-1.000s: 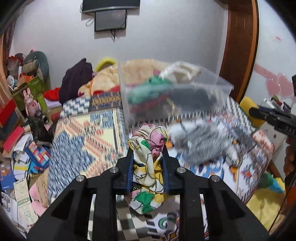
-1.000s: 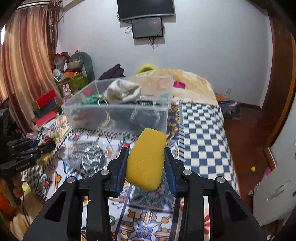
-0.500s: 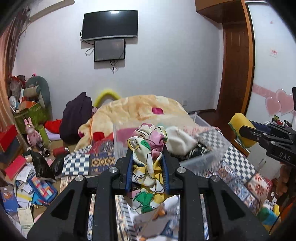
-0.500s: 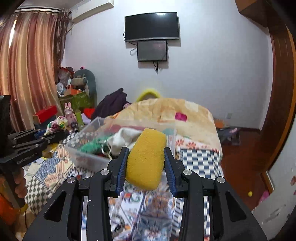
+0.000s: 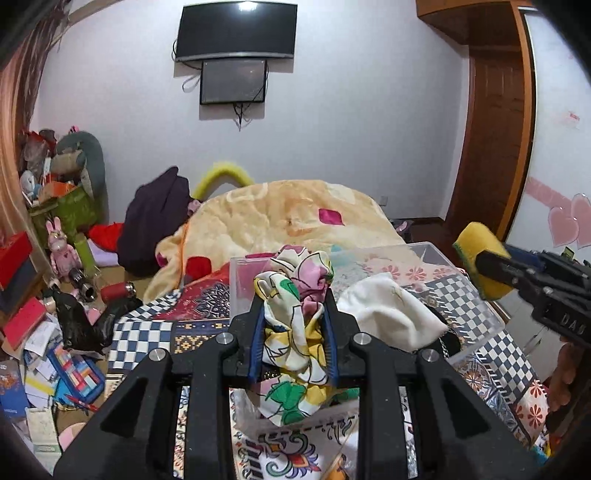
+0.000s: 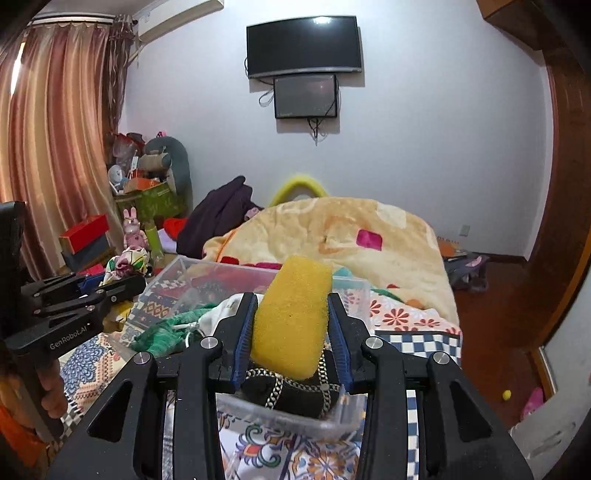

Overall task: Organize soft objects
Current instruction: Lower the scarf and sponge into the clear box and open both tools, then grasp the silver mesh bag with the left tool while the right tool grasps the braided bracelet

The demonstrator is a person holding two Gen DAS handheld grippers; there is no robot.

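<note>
My left gripper [image 5: 293, 314] is shut on a floral cloth [image 5: 295, 332] in yellow, pink, green and white, held over the near left end of a clear plastic bin [image 5: 476, 314]. My right gripper [image 6: 291, 317] is shut on a yellow sponge [image 6: 291, 317], held over the bin's near right corner [image 6: 280, 411]. The bin holds a white cloth [image 5: 388, 314], a green cloth [image 6: 166, 328] and a black item with chain [image 6: 284, 387]. Each gripper shows in the other's view: the right with the sponge [image 5: 480, 266], the left with the cloth [image 6: 125, 264].
The bin stands on a bed with a patterned quilt [image 5: 147, 332] and a yellow blanket [image 5: 280, 218]. A dark bundle [image 5: 155, 218] lies behind it. The floor on the left is cluttered with boxes, toys and papers [image 5: 44, 354]. A TV [image 5: 236, 31] hangs on the far wall.
Both grippers have risen and moved forward over the bin, each still holding its item. The view tilted up from the quilt to the far wall.
</note>
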